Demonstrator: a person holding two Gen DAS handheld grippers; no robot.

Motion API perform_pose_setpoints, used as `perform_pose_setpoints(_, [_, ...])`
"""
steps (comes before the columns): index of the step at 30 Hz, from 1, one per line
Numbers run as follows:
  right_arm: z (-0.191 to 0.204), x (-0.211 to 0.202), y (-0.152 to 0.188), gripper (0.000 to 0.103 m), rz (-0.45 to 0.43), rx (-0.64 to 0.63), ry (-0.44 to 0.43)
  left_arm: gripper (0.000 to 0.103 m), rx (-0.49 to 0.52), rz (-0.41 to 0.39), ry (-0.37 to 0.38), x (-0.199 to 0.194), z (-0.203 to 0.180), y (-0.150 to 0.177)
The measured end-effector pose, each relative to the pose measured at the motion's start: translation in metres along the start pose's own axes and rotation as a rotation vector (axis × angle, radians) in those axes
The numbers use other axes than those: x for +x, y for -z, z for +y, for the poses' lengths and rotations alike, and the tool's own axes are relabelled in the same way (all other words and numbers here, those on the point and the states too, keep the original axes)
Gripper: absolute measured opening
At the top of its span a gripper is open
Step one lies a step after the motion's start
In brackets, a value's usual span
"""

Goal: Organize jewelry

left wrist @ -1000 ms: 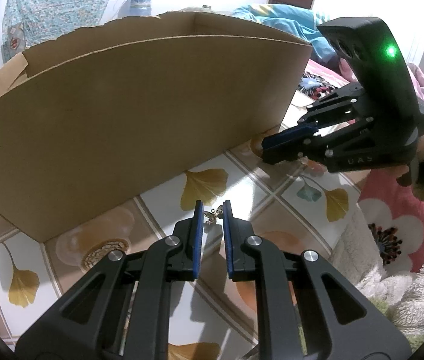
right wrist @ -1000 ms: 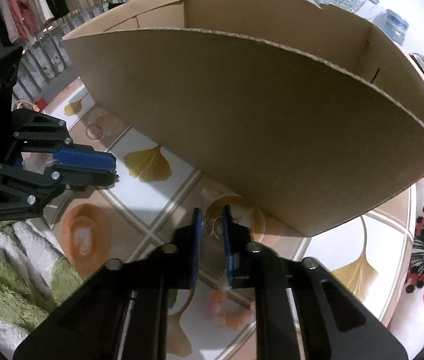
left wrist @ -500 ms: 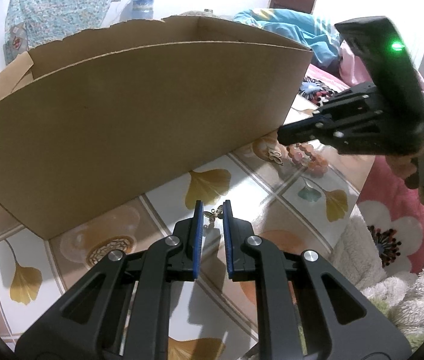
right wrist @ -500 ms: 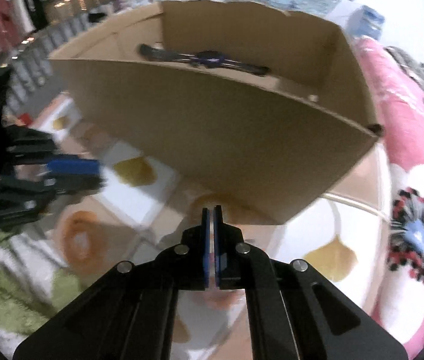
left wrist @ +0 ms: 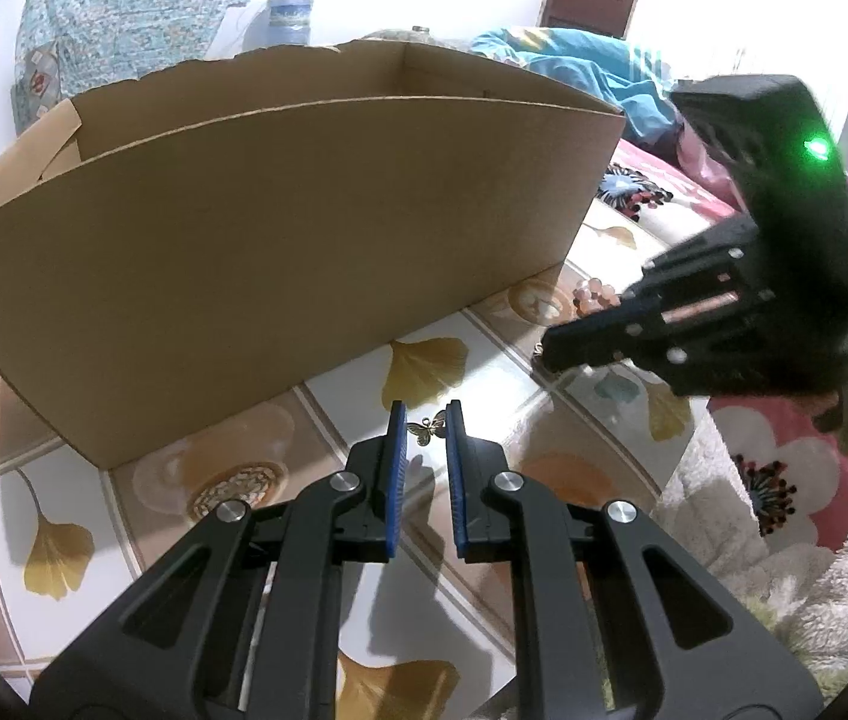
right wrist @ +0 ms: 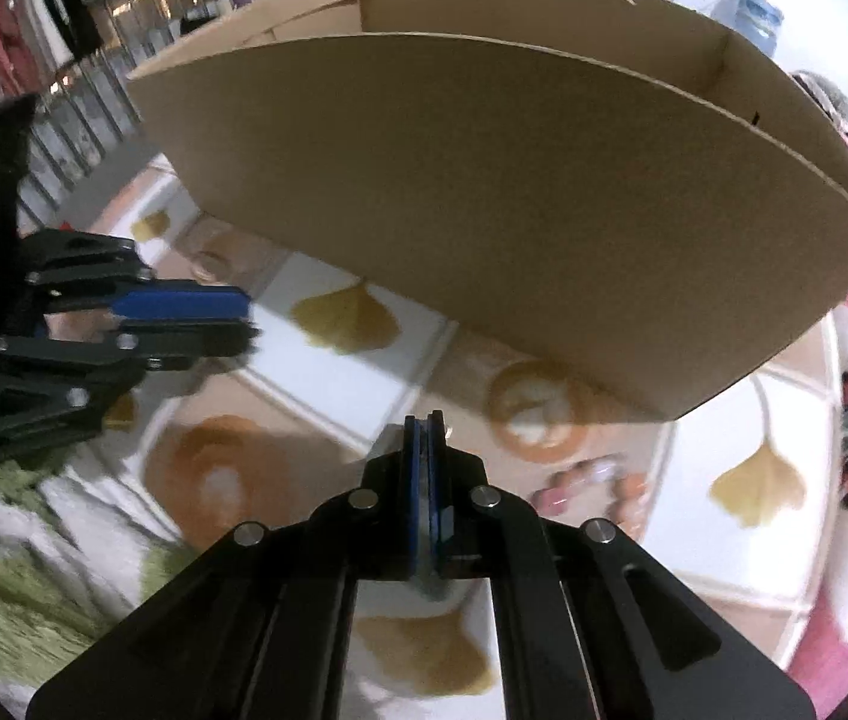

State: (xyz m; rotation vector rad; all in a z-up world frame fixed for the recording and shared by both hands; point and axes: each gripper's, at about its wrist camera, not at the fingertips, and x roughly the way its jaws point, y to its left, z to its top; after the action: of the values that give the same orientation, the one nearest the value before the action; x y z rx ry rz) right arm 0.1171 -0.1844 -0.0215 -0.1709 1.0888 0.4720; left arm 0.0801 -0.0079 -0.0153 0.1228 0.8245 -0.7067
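The right hand-held gripper (right wrist: 427, 420), which stood apart around a small gold piece beside the bead bracelet (right wrist: 592, 483) a second ago, is now pinched shut; whether it carries anything is unclear. The left hand-held gripper (left wrist: 424, 414) has not budged, its narrow jaws flanking the butterfly charm (left wrist: 431, 427). Both pieces seem bound for the cardboard box (left wrist: 280, 252) on the worktop (left wrist: 34, 480).
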Motion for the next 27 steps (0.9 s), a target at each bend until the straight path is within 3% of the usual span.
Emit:
perform_pose_setpoints(6, [-0.004, -0.015, 0.018, 0.012, -0.041, 0.132, 0.02, 0.012, -0.008, -0.005, 0.007, -0.001, 0.003, 0.002])
perform_pose_setpoints(10, [-0.01, -0.019, 0.024, 0.013, -0.059, 0.245, -0.04, 0.012, -0.008, -0.008, 0.01, -0.001, 0.003, 0.002])
perform_pose_setpoints(21, [0.01, -0.003, 0.013, 0.012, -0.038, 0.15, 0.087, 0.012, -0.014, -0.009, 0.002, -0.005, 0.004, 0.004])
perform_pose_setpoints(27, [0.011, -0.002, 0.016, 0.013, -0.051, 0.24, -0.076, 0.012, -0.016, -0.006, -0.001, -0.004, 0.004, 0.004])
